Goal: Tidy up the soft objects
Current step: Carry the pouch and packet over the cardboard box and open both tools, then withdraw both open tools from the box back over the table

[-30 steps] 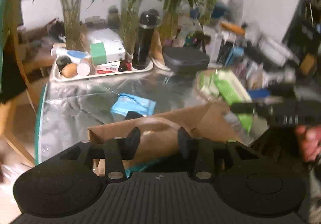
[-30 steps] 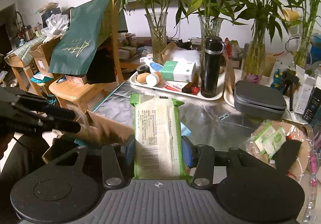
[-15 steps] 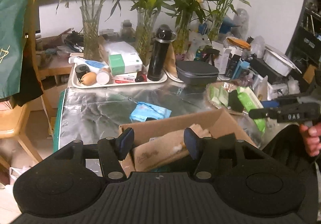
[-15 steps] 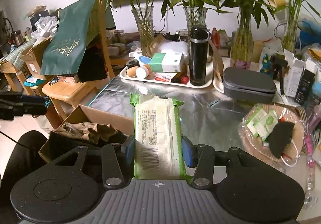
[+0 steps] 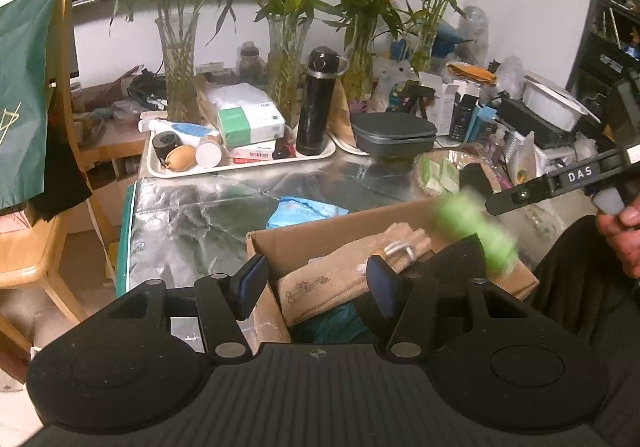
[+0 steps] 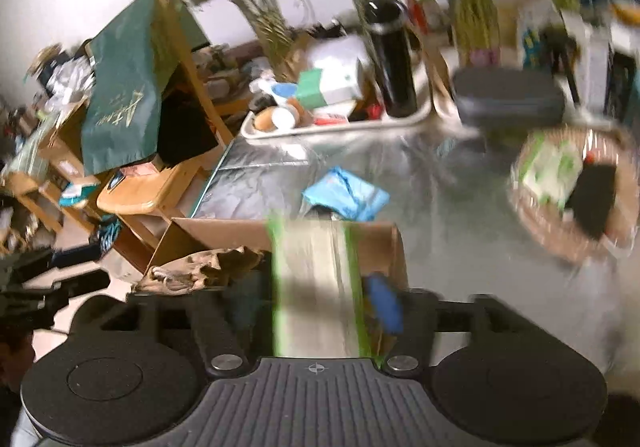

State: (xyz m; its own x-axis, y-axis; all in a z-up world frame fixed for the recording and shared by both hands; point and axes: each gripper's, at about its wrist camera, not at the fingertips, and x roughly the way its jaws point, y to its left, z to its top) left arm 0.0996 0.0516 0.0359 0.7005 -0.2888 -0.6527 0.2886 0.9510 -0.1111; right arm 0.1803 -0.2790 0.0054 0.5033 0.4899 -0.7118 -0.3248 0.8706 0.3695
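Note:
A cardboard box sits at the table's near edge and holds a beige cloth. My left gripper is open and empty just above the box's near side. My right gripper is over the box, with a green-edged wipes pack between its fingers; the frame is blurred, and the jaws look parted around the pack. In the left wrist view the pack is a green blur over the box's right side, below the right gripper's finger. A blue packet lies on the table behind the box.
A round basket with green packets and a black mask stands at the right. A white tray with a black flask and boxes is at the back, beside a grey case. A wooden chair stands left.
The right gripper has swung down and left over the box with the wipes pack, and its jaws appear to have widened. The left gripper has pulled back and risen slightly, staying open.

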